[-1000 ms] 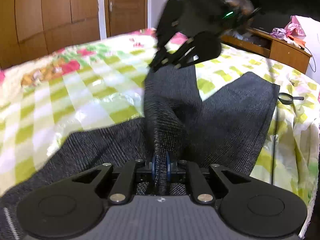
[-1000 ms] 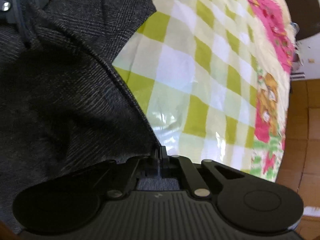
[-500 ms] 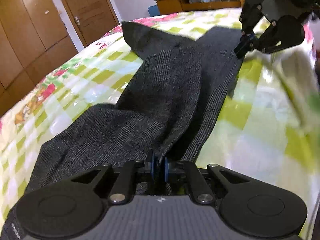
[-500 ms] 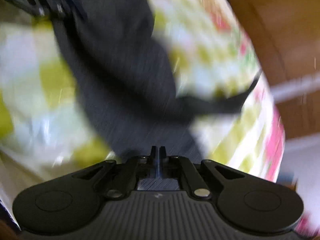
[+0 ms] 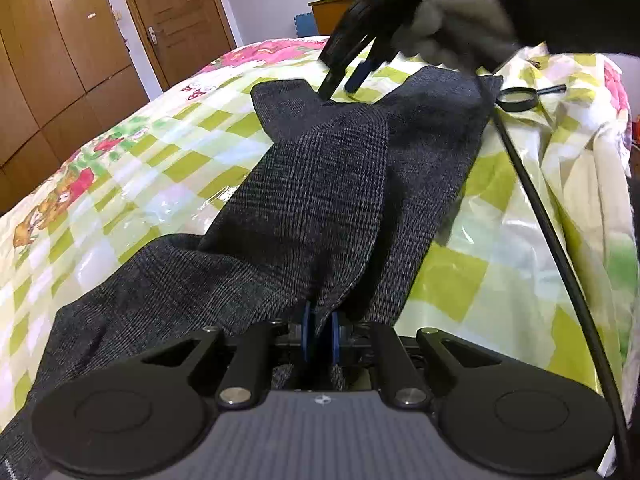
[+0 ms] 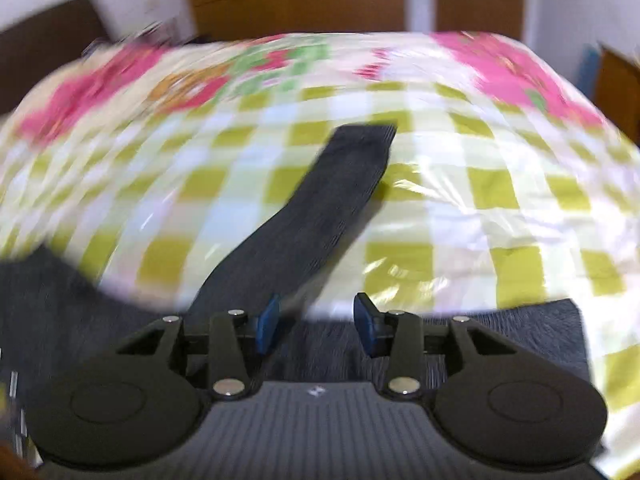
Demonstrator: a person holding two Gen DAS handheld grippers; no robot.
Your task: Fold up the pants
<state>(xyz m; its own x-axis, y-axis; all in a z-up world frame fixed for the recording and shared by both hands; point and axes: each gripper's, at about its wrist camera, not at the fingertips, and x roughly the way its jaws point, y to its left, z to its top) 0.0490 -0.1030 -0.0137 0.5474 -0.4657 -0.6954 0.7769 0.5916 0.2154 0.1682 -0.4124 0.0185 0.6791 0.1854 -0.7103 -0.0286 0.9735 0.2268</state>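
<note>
On the bed, across its green-and-white checked cover, lie the pants, dark grey with a fine check. They run lengthwise over the cover, one layer flipped loosely over another and ridged along the middle, not yet flat. In the right wrist view one leg stretches away over the checks to a squared-off end, and more of the dark cloth lies right below the camera, though the picture is blurred.

The left gripper is at the near end of the pants, its blue pads pressed together on a pinch of the cloth, which rises in a fold straight out from between them.

The right gripper has just been opening: its blue pads stand apart with nothing between them, the cloth lying beneath rather than in the gap. From the left wrist view it hangs over the far end of the pants, fingers pointing down at the cloth, held by a hand in a dark sleeve. Whether the tips touch the fabric I cannot tell.

Just beside the far corner of the pants lies a magnifying glass. A black cable crosses the cover on the right side. Beyond the bed stand a brown wardrobe, a door and a wooden desk.
</note>
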